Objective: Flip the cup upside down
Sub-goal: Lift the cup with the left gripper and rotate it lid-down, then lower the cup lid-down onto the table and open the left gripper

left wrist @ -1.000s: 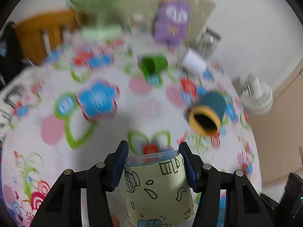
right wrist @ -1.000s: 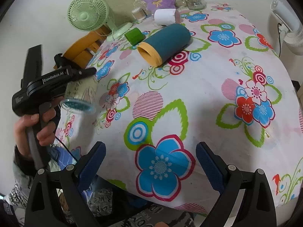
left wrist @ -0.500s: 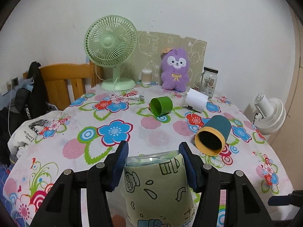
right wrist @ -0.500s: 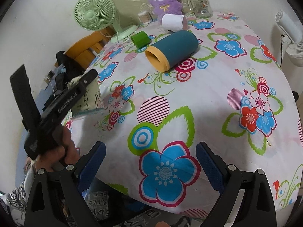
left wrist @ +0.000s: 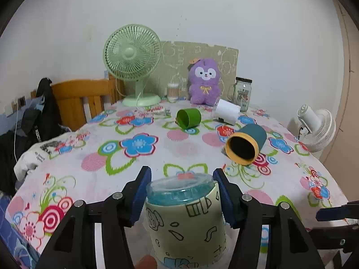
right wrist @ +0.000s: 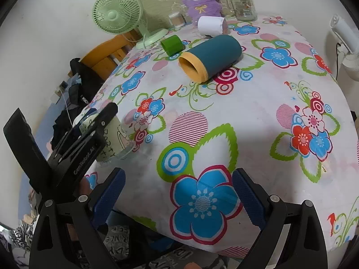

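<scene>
My left gripper [left wrist: 180,192] is shut on a clear cup with a pale green cartoon sleeve [left wrist: 186,222]. The cup's blue-tinted base points up and away from me, so it stands upside down at the near edge of the flowered table [left wrist: 157,157]. In the right wrist view the same cup [right wrist: 112,139] sits with its rim down on the table's left edge, held by the left gripper [right wrist: 98,123]. My right gripper [right wrist: 177,192] is open and empty over the near table edge.
A teal cup with a yellow rim [left wrist: 245,144] lies on its side mid-table. A small green cup [left wrist: 188,117] and a white cup [left wrist: 226,112] lie behind it. A green fan [left wrist: 132,60], purple plush [left wrist: 204,81] and jar [left wrist: 242,93] stand at the back.
My left gripper has turned the cup over and lowered it onto the table's near edge. The right gripper has barely moved and stays open.
</scene>
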Available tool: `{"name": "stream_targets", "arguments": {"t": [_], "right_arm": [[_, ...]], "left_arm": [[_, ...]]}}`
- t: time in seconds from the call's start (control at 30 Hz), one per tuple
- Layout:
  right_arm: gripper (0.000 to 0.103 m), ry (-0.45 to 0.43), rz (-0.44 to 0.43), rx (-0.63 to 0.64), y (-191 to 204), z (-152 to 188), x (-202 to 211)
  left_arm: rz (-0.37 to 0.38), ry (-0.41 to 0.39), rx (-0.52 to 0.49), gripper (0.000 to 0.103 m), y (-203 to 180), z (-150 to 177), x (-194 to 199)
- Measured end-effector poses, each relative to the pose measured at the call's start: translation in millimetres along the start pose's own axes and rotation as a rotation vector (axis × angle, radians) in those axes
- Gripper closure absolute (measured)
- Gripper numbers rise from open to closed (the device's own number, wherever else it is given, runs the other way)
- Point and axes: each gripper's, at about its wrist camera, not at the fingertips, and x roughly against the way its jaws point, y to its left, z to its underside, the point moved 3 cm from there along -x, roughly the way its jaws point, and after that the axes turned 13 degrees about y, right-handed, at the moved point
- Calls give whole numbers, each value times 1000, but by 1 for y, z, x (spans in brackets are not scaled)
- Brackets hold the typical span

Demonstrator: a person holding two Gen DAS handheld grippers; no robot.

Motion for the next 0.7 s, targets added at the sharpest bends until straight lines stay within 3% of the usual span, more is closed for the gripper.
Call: {"name": "stream_targets", "arguments": {"t": [0.13, 0.23, 0.7], "right_arm": [[6, -6, 3, 10, 3, 1, 2], [6, -14, 5, 16, 4, 1, 4], [6, -24, 8, 18, 7, 4, 10]], "left_arm": [[42, 61, 30, 16, 4, 6, 1], [77, 74, 65, 11, 7, 7, 5], [115, 94, 97, 7, 13, 1, 13]]}}
